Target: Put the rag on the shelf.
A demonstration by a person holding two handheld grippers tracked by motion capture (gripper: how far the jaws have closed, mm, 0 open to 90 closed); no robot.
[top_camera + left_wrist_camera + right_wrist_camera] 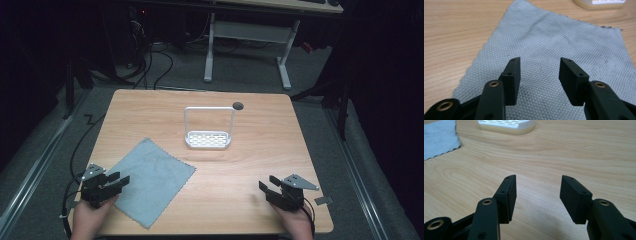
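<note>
A grey woven cloth point(150, 180) lies flat on the wooden table point(260, 145), front left. My left gripper point(118, 180) is open at the cloth's near left edge; in the left gripper view its jaws hover apart over the cloth point(554, 45) with nothing between them. A white slotted rack point(208, 140) with a tall wire handle stands at mid table. My right gripper point(268, 187) is open at the front right over bare wood, and the right gripper view shows the rack's base point(506, 125) far ahead and a cloth corner point(439, 137) at upper left.
A small dark round hole point(238, 105) sits in the tabletop behind the rack. Beyond the table, a white desk frame point(247, 45) and cables lie on the grey floor. A small flat tag point(323, 200) lies near the table's right front edge.
</note>
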